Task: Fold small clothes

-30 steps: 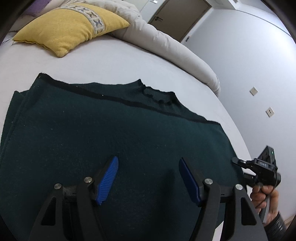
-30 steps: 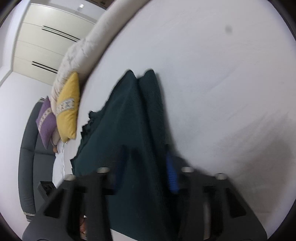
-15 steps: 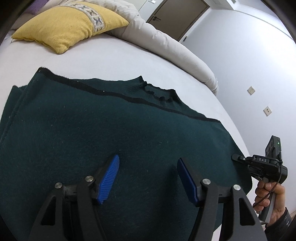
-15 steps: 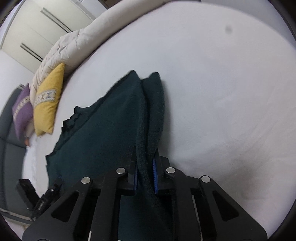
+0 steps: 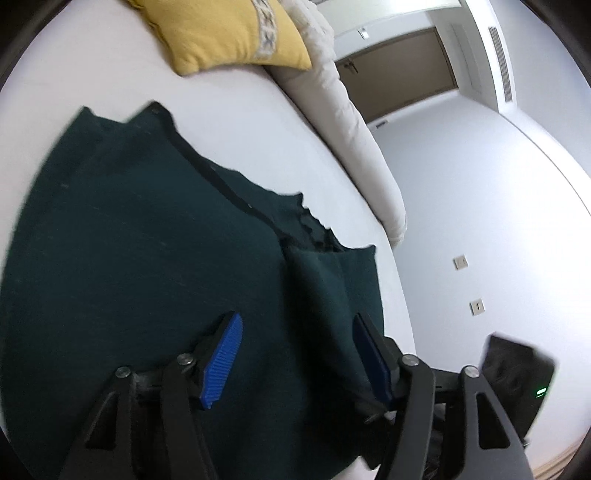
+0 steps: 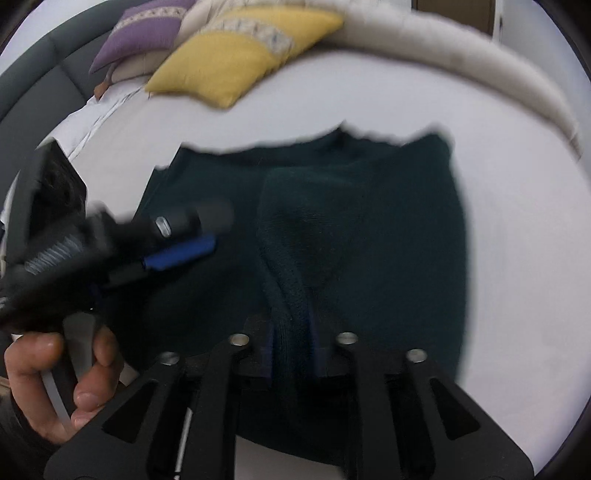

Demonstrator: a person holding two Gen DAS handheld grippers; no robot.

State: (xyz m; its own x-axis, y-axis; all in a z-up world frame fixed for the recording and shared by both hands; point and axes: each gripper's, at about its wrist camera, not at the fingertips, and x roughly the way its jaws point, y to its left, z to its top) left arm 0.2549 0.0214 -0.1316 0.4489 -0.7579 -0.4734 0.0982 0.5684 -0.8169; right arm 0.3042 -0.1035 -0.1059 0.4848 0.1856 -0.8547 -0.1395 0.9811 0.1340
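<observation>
A dark green sweater [image 5: 129,277] lies flat on the white bed [image 5: 240,122], collar towards the pillows. My left gripper [image 5: 295,362] hovers open over its lower part, blue pads apart with only flat fabric beneath. In the right wrist view the sweater [image 6: 388,240] has a raised fold running down its middle into my right gripper [image 6: 291,354]. Those jaws are opening, but the thick fold still fills the gap between the pads. The folded-over side flap [image 5: 325,288] lies on the sweater's right part. A blue pad [image 6: 181,254] of the left gripper shows at the left.
A yellow pillow [image 6: 236,62] and a purple pillow [image 6: 144,33] lie at the bed's far side beside a rolled cream duvet [image 5: 354,140]. A hand [image 6: 55,373] holds the left gripper's handle. The bed edge [image 5: 399,295] runs close to the sweater's right side.
The right gripper closed on the sweater's side edge and swung it over the body, rolling as it went. The left gripper rolled and shifted over the sweater, still open.
</observation>
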